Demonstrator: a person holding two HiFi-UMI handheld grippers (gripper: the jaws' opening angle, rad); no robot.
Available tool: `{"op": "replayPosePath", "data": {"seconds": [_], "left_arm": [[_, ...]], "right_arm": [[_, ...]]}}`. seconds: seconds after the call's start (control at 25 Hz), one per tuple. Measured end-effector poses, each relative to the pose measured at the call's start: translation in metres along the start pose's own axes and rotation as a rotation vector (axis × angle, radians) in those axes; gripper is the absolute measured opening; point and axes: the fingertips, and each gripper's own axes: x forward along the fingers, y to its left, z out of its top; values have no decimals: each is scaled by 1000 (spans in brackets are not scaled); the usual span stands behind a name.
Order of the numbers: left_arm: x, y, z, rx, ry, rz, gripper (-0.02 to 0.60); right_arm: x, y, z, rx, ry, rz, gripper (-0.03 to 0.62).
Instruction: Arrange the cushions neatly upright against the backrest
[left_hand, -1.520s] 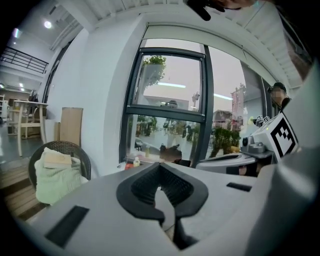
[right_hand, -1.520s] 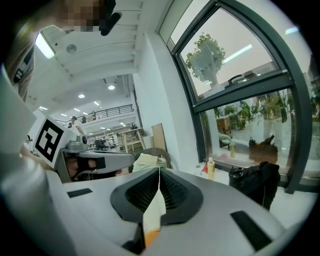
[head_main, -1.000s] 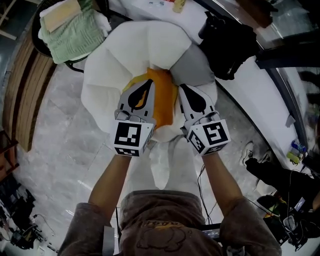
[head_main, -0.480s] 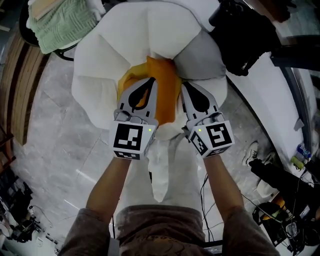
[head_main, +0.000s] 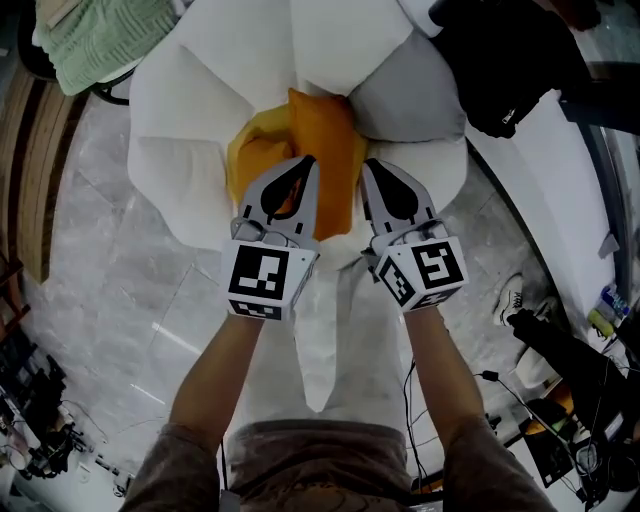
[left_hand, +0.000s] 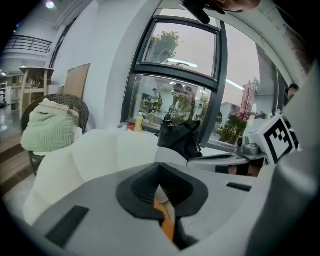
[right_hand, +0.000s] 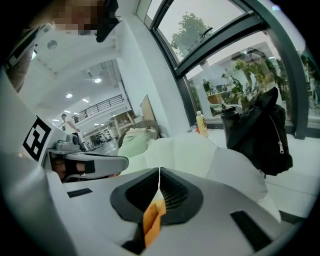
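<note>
- At frame centre, orange cushion (head_main: 322, 140) is in the white chair (head_main: 200, 90), just left of grey cushion (head_main: 405, 100).
- I have left gripper (head_main: 306, 165) clamped on its fabric.
- Right gripper (head_main: 368, 166) pinches it too.

The place looks like a big open lobby or showroom-style office. It has a polished grey marble tile floor (head_main: 120, 300), a tall black-framed glass window wall (left_hand: 185, 55) facing trees, a railed upper gallery (right_hand: 102, 106) under ceiling spotlights, a white petal-shaped upholstered armchair (head_main: 330, 50) and a dark wicker chair (left_hand: 75, 107).
</note>
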Motion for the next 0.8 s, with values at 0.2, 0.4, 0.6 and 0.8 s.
{"op": "replayPosePath", "data": {"seconds": [0.2, 0.4, 0.6, 0.8], "left_arm": [[14, 7, -7, 10, 30, 18, 5], [41, 19, -19, 27, 76, 22, 9], [68, 31, -42, 3, 138, 36, 74], [92, 43, -78, 2, 233, 58, 94]], "right_arm": [[12, -12, -7, 24, 23, 41, 23], [33, -30, -25, 16, 91, 58, 25], [58, -47, -57, 74, 199, 80, 109], [82, -57, -90, 99, 292, 107, 112]]}}
